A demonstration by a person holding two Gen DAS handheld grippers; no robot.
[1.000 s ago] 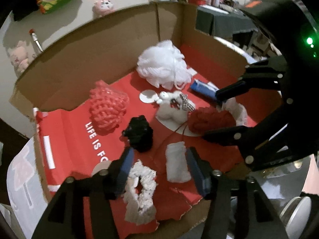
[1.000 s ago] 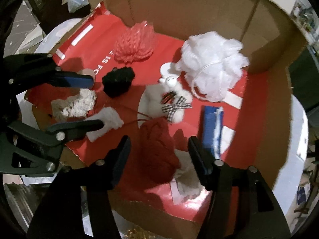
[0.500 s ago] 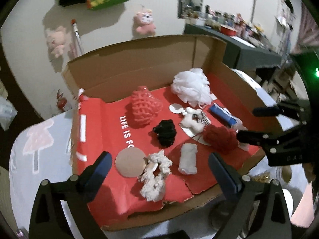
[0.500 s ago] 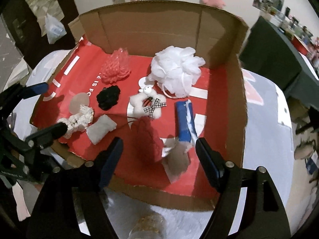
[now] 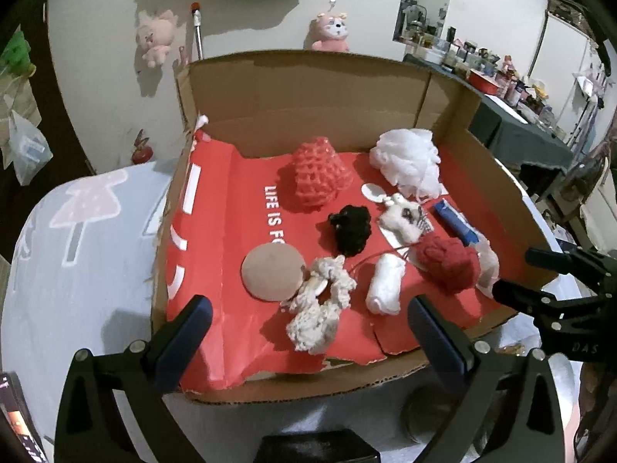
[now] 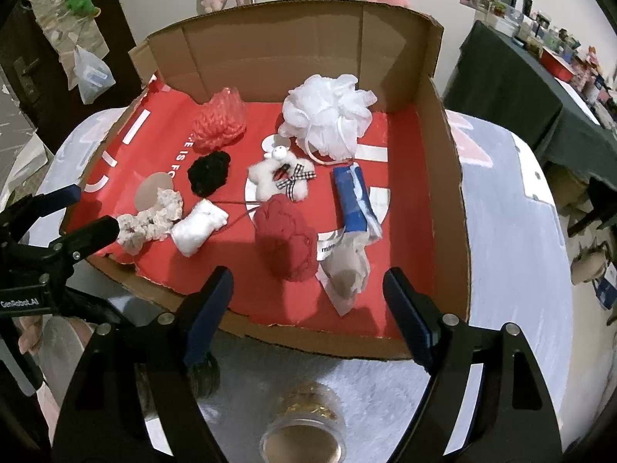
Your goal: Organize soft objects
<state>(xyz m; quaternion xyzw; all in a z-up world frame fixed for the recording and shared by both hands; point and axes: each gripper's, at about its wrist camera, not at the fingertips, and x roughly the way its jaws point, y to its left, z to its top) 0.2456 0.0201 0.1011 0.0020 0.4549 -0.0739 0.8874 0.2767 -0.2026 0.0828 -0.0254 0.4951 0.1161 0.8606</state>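
An open cardboard box [image 5: 308,100] [image 6: 447,177] with a red floor holds several soft things: a white mesh pouf [image 5: 407,162] [image 6: 327,112], a pink knitted piece [image 5: 320,175] [image 6: 219,123], a black scrunchie [image 5: 351,227] [image 6: 208,171], a white plush bear [image 5: 403,218] [image 6: 277,179], a dark red yarn ball [image 5: 449,262] [image 6: 287,243], a cream scrunchie [image 5: 316,305] [image 6: 148,222], a white roll [image 5: 385,285] [image 6: 196,227] and a tan round pad [image 5: 272,276] [image 6: 152,191]. My left gripper [image 5: 308,343] and right gripper [image 6: 308,316] are open, empty, held back over the box's near edge.
A blue packet [image 6: 353,196] and a crumpled beige wrapper [image 6: 347,270] lie at the box's right. A lidded jar [image 6: 302,424] stands on the pale tablecloth [image 5: 77,270] in front of the box. Plush toys hang on the wall behind; a dark table stands at right.
Both grippers have pulled back and up from inside the box to its near edge, and their jaws have opened wider. The soft things have stayed in place.
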